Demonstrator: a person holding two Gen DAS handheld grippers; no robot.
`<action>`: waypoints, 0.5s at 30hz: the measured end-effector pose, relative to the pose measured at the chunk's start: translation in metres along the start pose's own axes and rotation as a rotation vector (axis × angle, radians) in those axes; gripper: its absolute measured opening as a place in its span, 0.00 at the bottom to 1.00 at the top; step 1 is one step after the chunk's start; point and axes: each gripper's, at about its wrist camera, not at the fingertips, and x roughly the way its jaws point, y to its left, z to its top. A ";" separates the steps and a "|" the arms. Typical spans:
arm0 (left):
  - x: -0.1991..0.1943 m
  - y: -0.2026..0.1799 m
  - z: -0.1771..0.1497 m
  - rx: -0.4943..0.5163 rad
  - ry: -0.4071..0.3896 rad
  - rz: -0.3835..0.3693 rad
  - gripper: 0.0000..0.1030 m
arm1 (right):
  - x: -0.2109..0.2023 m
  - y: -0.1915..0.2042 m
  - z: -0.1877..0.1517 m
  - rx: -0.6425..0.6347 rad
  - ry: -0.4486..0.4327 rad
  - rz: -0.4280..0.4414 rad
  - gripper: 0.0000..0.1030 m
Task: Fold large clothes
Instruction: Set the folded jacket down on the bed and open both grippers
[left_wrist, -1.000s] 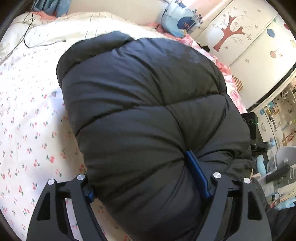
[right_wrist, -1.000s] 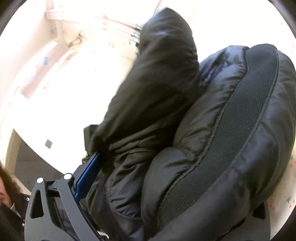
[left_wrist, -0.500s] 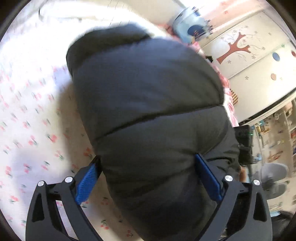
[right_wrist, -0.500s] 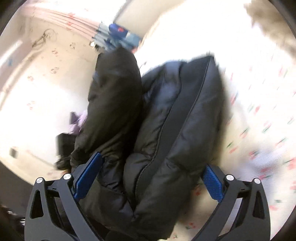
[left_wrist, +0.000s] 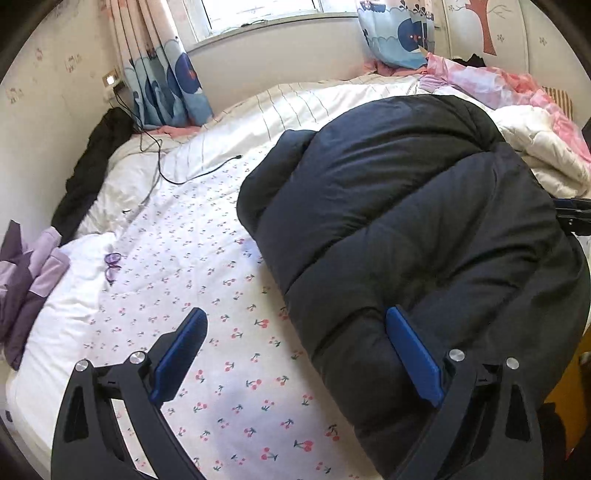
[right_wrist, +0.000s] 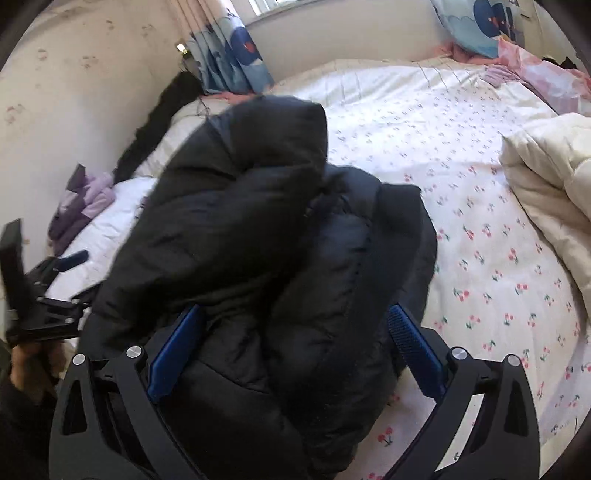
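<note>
The left gripper (left_wrist: 295, 354) has its two blue pads wide apart, and nothing is held between them; its right pad (left_wrist: 413, 363) rests against the near edge of the black puffy jacket (left_wrist: 417, 229), while its left pad (left_wrist: 181, 354) hangs over the bare cherry-print bed sheet (left_wrist: 207, 280). The right gripper (right_wrist: 295, 354) is wide open too, with a blue pad on each side of the jacket's near end (right_wrist: 280, 266), and the puffy cloth bulges up between them; it does not look squeezed. The jacket lies folded into a thick bundle on the bed, and in the right wrist view one fat fold (right_wrist: 258, 155) sits piled on top of the rest. In that same view the left gripper (right_wrist: 55, 273) shows at the left edge, just beside the jacket, with a hand (right_wrist: 26, 365) under it. Past the jacket, the sheet (right_wrist: 480, 236) spreads out white with little pink cherries. A cream quilt (right_wrist: 554, 177) is bunched up on the right side of the bed. On the left side lie some purple clothes (left_wrist: 26, 280) and, near them, a small pair of purple glasses (left_wrist: 112, 264). Farther back a thin black cable (left_wrist: 192, 173) trails across the sheet, and a dark garment (left_wrist: 92, 166) lies heaped by the wall. At the far end hang blue curtains with a whale print (left_wrist: 166, 77) under the window sill (left_wrist: 273, 29), and a pink blanket (left_wrist: 498, 85) lies in the far right corner
</note>
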 end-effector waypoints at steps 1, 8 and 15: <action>-0.005 0.000 -0.001 0.003 -0.004 0.007 0.91 | -0.003 0.001 -0.002 0.008 -0.006 0.001 0.94; -0.026 -0.006 -0.008 0.011 -0.038 0.044 0.91 | -0.034 -0.014 -0.008 0.029 -0.110 -0.056 0.94; -0.035 0.001 -0.017 -0.018 -0.047 0.040 0.91 | -0.063 -0.001 0.001 0.024 -0.173 -0.055 0.94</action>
